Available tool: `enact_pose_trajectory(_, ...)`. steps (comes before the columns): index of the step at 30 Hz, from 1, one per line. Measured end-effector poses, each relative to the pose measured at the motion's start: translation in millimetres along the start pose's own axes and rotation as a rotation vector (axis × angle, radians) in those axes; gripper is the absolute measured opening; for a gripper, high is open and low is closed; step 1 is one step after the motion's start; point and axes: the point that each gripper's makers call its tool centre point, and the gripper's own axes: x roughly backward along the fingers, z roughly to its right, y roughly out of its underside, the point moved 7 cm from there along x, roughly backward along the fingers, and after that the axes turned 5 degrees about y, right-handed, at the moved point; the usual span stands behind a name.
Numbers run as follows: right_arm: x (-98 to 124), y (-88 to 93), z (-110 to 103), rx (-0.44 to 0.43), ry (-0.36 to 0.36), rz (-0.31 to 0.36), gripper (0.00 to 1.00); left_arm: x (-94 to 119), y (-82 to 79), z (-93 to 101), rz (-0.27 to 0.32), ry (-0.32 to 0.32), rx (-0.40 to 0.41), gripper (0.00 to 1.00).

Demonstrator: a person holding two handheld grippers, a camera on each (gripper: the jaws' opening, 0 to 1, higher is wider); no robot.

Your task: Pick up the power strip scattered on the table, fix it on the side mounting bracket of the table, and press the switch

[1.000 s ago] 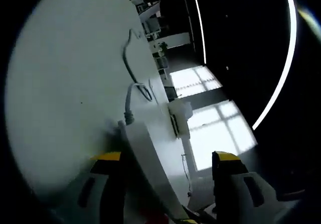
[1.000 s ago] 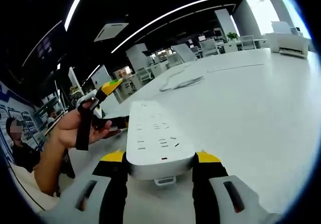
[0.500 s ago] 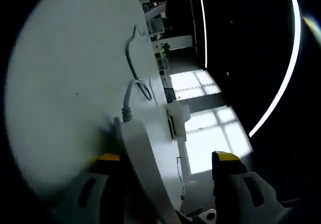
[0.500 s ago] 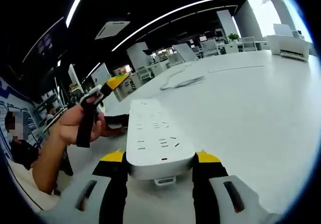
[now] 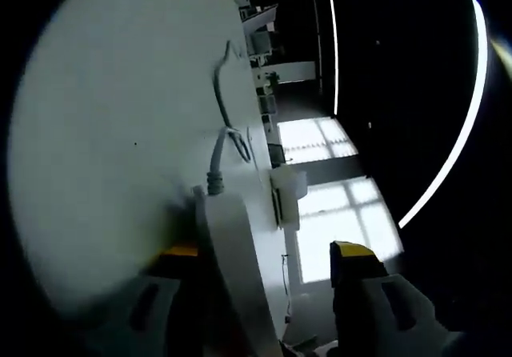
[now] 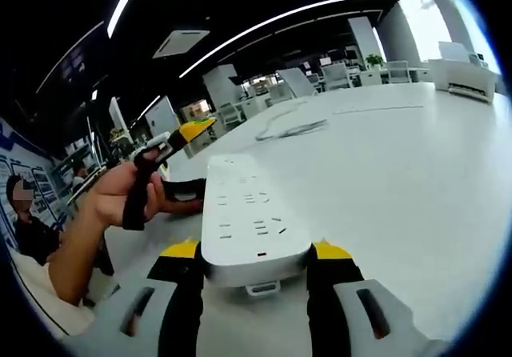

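A white power strip [image 6: 248,221] sits flat between the jaws of my right gripper [image 6: 254,253], which is shut on its near end, just above the white table [image 6: 416,181]. Its grey cable [image 6: 292,127] trails away across the tabletop. A hand [image 6: 120,197] holds my left gripper [image 6: 192,129] at the strip's far end. In the left gripper view, which is rolled, the strip [image 5: 236,277] shows edge-on beside the left jaw of my left gripper [image 5: 266,253]. Those jaws stand wide apart. The cable [image 5: 220,133] runs on over the table [image 5: 104,133].
A white box-like device [image 6: 464,73] stands at the table's far edge, also seen as a white block [image 5: 288,193] past the strip. Desks and chairs fill the dim room beyond, under strip lights. A person sits at far left.
The hand with my left gripper has moved in closer to the strip's far end. The strip stays held in my right gripper, which has not moved.
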Motion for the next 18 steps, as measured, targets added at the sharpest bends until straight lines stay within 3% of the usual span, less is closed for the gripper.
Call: enact_pose_trajectory(18,3.3,-2.1,-1.2,0.022,0.006,0.01,0.46,-0.1,2.2,-9.8,-0.012,-0.071,-0.05,0.41)
